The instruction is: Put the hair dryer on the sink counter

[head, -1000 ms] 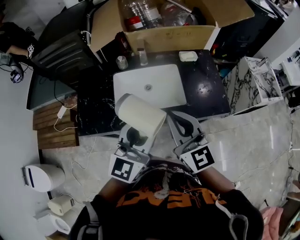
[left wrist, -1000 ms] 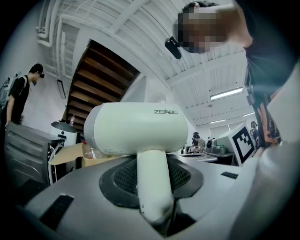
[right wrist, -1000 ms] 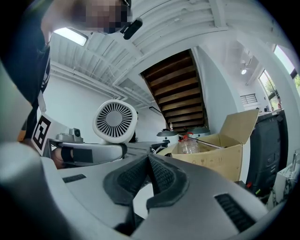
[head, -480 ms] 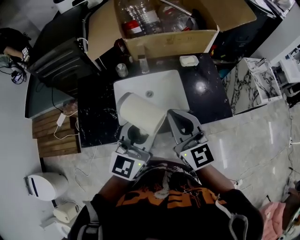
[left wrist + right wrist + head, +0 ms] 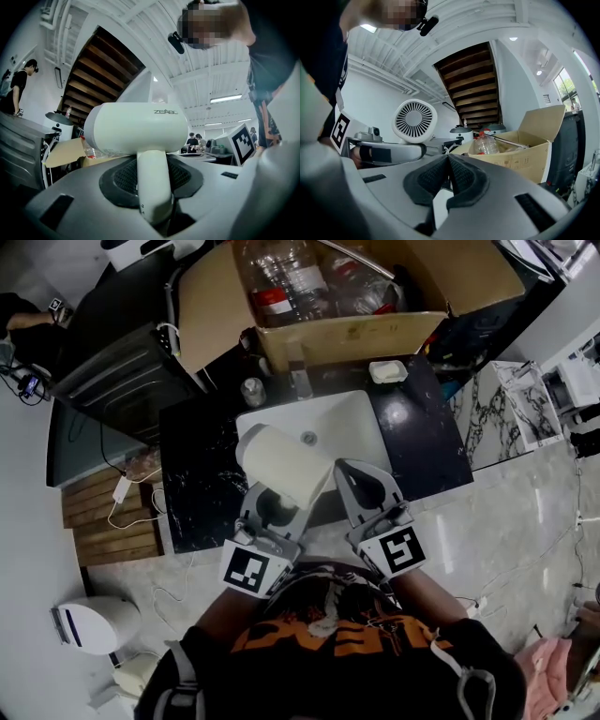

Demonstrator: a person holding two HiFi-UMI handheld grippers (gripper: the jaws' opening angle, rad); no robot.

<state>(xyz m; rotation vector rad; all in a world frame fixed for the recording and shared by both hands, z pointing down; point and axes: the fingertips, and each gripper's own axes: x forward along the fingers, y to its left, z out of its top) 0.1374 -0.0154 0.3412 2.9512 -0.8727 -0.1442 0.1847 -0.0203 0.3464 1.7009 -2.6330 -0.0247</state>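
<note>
Our left claw pinches the hair dryer by its handle, above the near edge of the sink surface; our right claw is closed, empty; the top-heavy body could swivel loose and drop into the basin.

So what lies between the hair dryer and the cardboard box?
Head view: the white sink basin, then the faucet on the black counter just before the cardboard box. The hair dryer is over the basin's near edge.
</note>
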